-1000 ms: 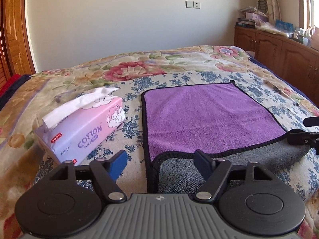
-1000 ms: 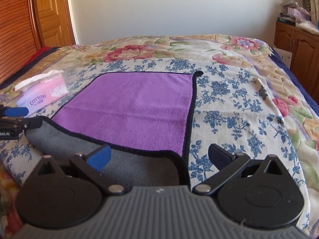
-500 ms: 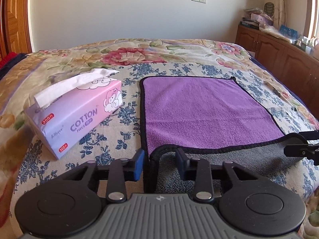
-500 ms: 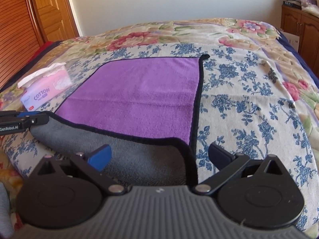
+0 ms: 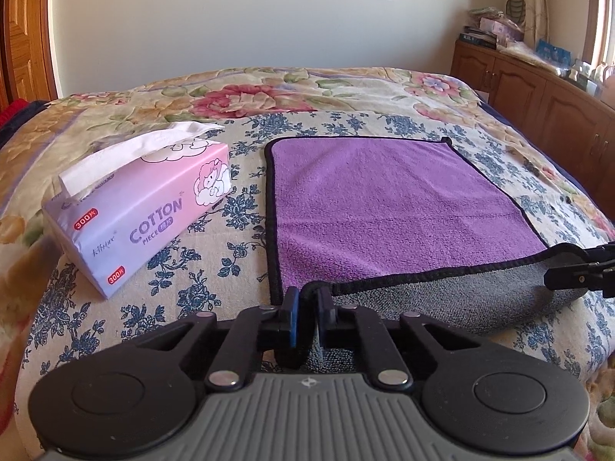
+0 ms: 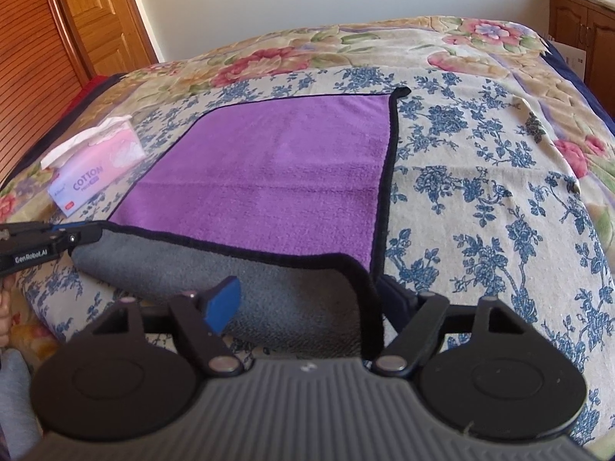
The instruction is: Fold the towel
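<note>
A purple towel [image 5: 384, 207] with a grey underside and black hem lies flat on the floral bed; it also shows in the right wrist view [image 6: 276, 176]. Its near edge is turned up, showing grey. My left gripper [image 5: 306, 307] is shut on the towel's near left corner. My right gripper [image 6: 311, 292] is open, its fingers either side of the near right corner, with the blue pad [image 6: 223, 299] over the grey side. The right gripper also shows at the right edge of the left wrist view [image 5: 576, 269], and the left gripper at the left edge of the right wrist view [image 6: 57, 238].
A pink tissue box [image 5: 142, 207] lies on the bed left of the towel. A wooden cabinet [image 5: 538, 92] with clutter stands along the right wall. A wooden door [image 6: 96, 19] is at the far left. The bedspread [image 6: 499, 192] spreads right of the towel.
My left gripper has closed on the near left corner of the towel. My right gripper has stayed open and moved in closer over the near right corner.
</note>
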Tool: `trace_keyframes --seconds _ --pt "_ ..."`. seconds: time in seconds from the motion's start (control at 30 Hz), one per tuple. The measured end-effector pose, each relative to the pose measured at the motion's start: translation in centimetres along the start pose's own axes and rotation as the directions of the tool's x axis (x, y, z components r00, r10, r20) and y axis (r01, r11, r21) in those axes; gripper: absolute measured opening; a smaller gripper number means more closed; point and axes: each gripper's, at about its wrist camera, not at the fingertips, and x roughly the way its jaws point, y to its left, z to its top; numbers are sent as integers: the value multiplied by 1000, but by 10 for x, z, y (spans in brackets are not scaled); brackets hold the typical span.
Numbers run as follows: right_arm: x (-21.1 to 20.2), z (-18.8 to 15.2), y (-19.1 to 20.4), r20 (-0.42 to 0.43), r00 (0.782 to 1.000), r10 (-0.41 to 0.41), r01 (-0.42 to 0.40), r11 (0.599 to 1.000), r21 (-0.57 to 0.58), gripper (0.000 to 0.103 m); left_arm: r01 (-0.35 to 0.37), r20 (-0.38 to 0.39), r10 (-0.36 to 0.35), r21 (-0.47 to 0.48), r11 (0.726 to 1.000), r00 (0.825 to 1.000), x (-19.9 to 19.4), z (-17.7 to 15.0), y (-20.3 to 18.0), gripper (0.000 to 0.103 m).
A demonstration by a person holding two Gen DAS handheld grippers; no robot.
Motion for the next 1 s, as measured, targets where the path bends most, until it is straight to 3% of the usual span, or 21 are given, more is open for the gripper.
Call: trace_keyframes --seconds 0.3,0.4,0.47,0.6,0.67,1.0 --pt "-2 3 -2 -3 1000 2 -2 1000 -10 52 6 0 -6 15 1000 1000 -3 -1 -4 7" --pt "-3 4 -1 -7 1000 -11 10 1000 -24 40 8 5 -8 18 1000 1000 -5 0 -5 6" --pt "-3 4 -2 -9 1000 -16 16 999 -32 27 9 9 -9 19 1000 1000 -7 0 -5 6" --pt "-4 4 -1 -9 1000 -25 24 999 -46 20 13 18 -13 23 1000 1000 -10 2 -7 6" --pt "-4 4 -1 -9 1000 -28 28 998 -53 10 16 23 -17 25 1000 1000 -11 3 -7 6" --pt "-9 7 -1 25 999 -26 27 997 -65 4 27 61 -29 30 999 998 -21 9 -10 5"
